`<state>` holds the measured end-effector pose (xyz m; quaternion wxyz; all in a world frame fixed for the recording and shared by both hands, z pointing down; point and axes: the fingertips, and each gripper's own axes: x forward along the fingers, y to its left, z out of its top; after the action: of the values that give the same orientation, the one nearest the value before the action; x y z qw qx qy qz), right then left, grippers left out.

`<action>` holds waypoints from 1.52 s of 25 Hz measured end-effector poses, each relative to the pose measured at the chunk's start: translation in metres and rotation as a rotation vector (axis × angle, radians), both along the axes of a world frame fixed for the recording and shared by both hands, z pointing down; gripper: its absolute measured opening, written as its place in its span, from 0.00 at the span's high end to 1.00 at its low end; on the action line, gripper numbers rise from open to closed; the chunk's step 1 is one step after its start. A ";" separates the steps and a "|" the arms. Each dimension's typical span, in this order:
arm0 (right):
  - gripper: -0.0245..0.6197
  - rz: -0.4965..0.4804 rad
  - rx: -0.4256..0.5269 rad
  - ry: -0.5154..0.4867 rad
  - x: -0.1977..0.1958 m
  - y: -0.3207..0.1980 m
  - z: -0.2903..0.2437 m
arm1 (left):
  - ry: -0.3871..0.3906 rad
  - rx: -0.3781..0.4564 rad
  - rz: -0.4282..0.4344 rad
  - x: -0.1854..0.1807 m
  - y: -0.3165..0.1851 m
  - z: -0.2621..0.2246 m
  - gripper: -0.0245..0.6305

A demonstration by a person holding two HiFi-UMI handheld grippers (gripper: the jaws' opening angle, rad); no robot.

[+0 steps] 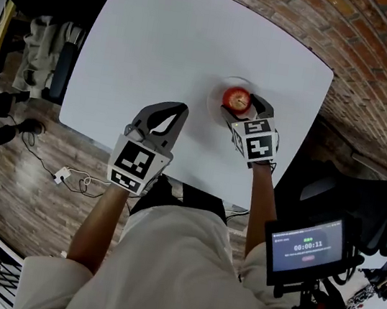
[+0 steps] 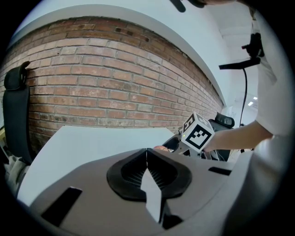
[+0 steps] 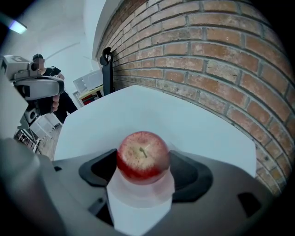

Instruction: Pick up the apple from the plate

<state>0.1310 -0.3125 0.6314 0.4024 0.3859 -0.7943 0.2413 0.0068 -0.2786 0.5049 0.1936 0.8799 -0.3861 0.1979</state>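
A red apple point(image 1: 237, 99) sits on a clear, pale plate point(image 1: 215, 93) at the right side of the white table point(image 1: 182, 39). My right gripper point(image 1: 243, 110) reaches in from the near side, one jaw on each side of the fruit. In the right gripper view the apple point(image 3: 143, 155) fills the gap, both black pads touch its sides, and the plate point(image 3: 162, 185) shows beneath it. My left gripper point(image 1: 176, 107) rests over the table's near edge, left of the plate, with its jaws shut point(image 2: 146, 155) on nothing.
A brick wall point(image 3: 221, 60) runs close behind the table's far edge. A black chair point(image 1: 361, 202) and a screen on a stand point(image 1: 308, 247) are to my right. Cables point(image 1: 66, 175) lie on the floor at left. A person with a device point(image 3: 39, 87) stands beyond the table.
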 end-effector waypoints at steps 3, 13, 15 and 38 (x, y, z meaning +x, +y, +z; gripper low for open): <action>0.40 0.002 -0.005 -0.010 0.000 0.000 0.000 | -0.004 -0.002 -0.001 -0.001 0.001 0.000 0.95; 0.40 0.014 0.004 -0.019 0.001 -0.001 -0.006 | -0.015 0.007 -0.004 -0.005 0.002 -0.003 0.95; 0.40 0.022 0.007 -0.024 0.001 -0.005 -0.006 | -0.014 0.008 -0.003 -0.005 -0.002 -0.001 0.95; 0.40 0.096 0.170 -0.096 -0.004 0.032 -0.100 | 0.015 0.093 0.027 -0.012 0.040 -0.042 0.95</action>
<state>0.1271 -0.2802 0.5316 0.3178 0.4442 -0.8109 0.2102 -0.0054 -0.2384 0.4626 0.1529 0.8947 -0.3813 0.1756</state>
